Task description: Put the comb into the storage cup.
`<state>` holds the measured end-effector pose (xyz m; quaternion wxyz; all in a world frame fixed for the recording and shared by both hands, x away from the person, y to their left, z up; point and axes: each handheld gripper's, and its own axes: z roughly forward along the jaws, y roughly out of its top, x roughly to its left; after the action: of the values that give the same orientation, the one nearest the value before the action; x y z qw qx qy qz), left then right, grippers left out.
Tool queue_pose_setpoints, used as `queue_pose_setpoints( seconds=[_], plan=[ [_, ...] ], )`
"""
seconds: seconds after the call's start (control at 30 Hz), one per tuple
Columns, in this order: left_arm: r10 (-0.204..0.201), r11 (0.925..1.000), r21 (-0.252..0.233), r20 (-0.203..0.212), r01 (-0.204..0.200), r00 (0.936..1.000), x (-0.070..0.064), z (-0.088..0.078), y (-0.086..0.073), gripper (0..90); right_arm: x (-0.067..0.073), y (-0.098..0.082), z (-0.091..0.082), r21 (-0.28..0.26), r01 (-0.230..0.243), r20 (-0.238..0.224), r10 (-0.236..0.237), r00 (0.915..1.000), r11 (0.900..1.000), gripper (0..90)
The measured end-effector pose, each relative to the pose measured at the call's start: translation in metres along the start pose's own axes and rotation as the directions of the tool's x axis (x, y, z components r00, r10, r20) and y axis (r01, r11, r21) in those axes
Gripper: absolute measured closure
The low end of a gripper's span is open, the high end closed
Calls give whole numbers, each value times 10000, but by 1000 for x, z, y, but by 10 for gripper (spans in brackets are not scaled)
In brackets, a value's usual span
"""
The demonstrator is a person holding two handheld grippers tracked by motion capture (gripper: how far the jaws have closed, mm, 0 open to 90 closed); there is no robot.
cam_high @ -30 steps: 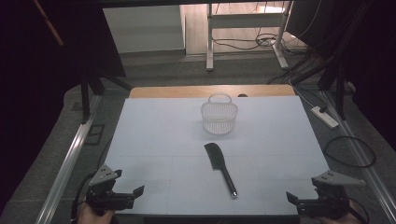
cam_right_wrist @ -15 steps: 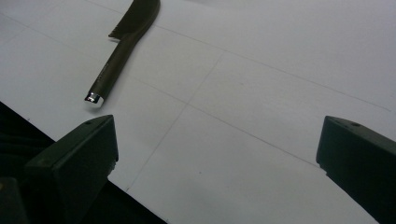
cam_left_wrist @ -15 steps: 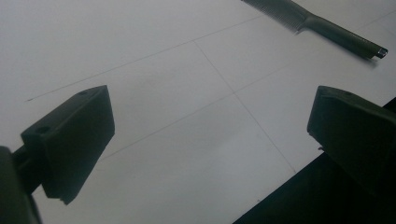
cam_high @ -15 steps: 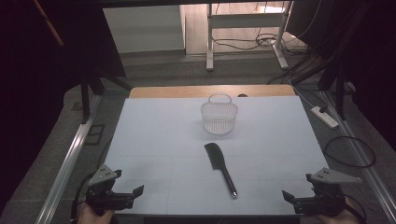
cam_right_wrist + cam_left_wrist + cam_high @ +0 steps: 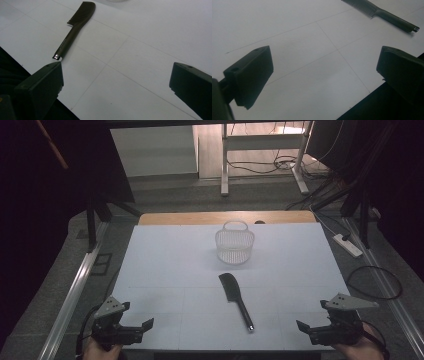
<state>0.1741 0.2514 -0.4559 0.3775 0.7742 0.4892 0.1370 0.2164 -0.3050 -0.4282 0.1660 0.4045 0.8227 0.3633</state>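
A dark comb [image 5: 236, 299] lies flat on the white table [image 5: 165, 265], teeth end toward the far side, handle toward me. Behind it stands a small white mesh basket [image 5: 234, 245] with a handle; I cannot see inside it. My left gripper [image 5: 142, 330] rests at the near left edge, open and holding nothing. My right gripper [image 5: 306, 332] is at the near right edge, also open. In the left gripper view the comb [image 5: 382, 12] is far off beyond the spread jaws [image 5: 324, 72]. In the right gripper view the comb [image 5: 75, 27] lies ahead of the left jaw of the gripper [image 5: 116, 87].
Faint grid lines cross the white sheet. A wooden strip [image 5: 200, 218] shows at the table's far edge. Metal rails [image 5: 70, 295] run along both sides, and a power strip [image 5: 347, 245] and cables lie on the floor at the right.
My right gripper has shifted slightly left, toward the table's middle. The left gripper, comb and basket have stayed put.
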Motion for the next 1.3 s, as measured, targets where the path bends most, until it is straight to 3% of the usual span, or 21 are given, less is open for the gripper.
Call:
queue_pose_setpoints(
  seconds=[0.17, 0.3, 0.5, 0.77, 1.3],
  plan=[
    [-68, 10000, -30, 22, 68, 10000, 1, 0, 0, 19, 0, 3, 2, -53, 104, -33, -104, 9999, 9999, 0],
    [-100, 9999, -37, 17, 101, 9999, 1, 0, 0, 19, -2, 9, 4, -190, -119, -381, 111, 9992, 9997, 0],
    [-102, 9999, -18, 27, 102, 9999, 1, 0, 0, 19, -3, 14, 7, -262, -121, -500, 108, 9987, 9996, 0],
    [-143, 9999, -36, 60, 144, 9999, 1, 0, 0, 19, 3, 23, 15, -151, 328, -713, -338, 9969, 9993, 0],
    [-159, 9999, -59, 48, 159, 9999, 1, 0, 0, 19, 9, 31, 27, 9, 358, -1088, -354, 9934, 9994, 0]
  ],
)
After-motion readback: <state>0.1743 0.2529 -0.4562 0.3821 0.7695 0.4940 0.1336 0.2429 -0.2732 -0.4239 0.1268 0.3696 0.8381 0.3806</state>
